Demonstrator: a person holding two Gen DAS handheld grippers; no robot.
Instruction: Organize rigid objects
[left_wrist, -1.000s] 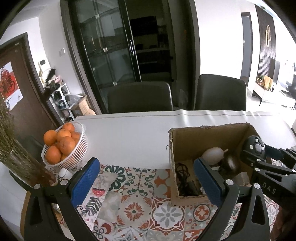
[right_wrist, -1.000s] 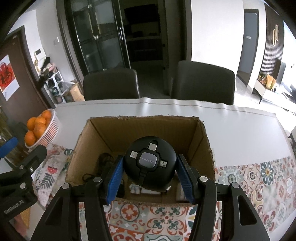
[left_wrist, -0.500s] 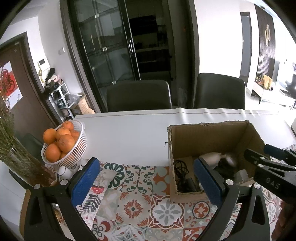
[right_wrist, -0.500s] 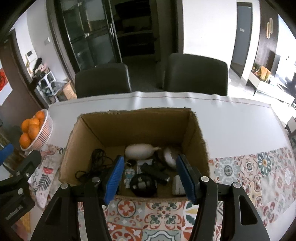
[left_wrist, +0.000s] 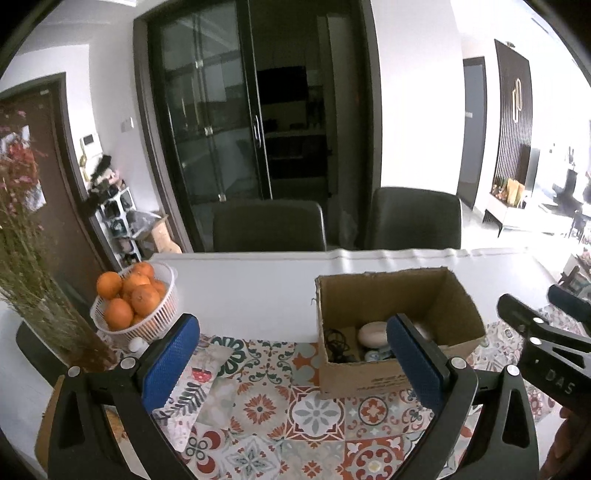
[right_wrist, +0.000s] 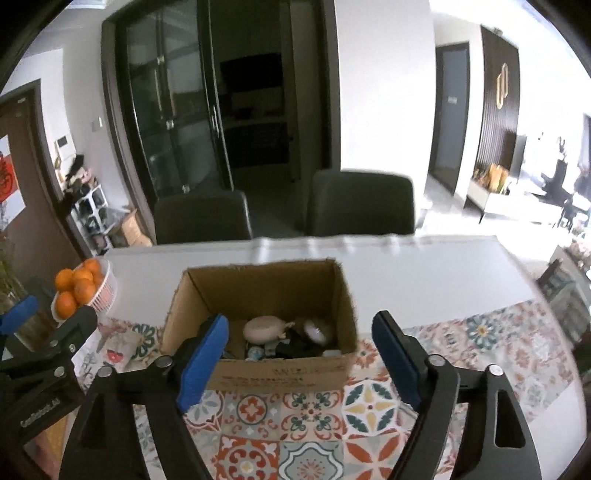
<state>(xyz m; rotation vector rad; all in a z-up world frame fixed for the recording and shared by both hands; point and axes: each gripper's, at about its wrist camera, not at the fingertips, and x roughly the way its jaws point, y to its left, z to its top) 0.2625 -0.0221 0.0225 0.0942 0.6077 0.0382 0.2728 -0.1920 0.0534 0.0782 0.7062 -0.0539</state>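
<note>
Now both tongs spread apart and empty, left tongs (left_wrist: 291, 363), right tongs (right_wrist: 301, 360), cardboard box (right_wrist: 273, 371) beyond them.

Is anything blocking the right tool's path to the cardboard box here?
Nothing visible does. The right tool hangs open and empty just in front of the cardboard box, whose top is open with its contents exposed. Only bare patterned mat lies between them.

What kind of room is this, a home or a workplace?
Most likely a home dining area: a table with a patterned runner, two dark chairs behind it, and a basket of oranges.
</note>
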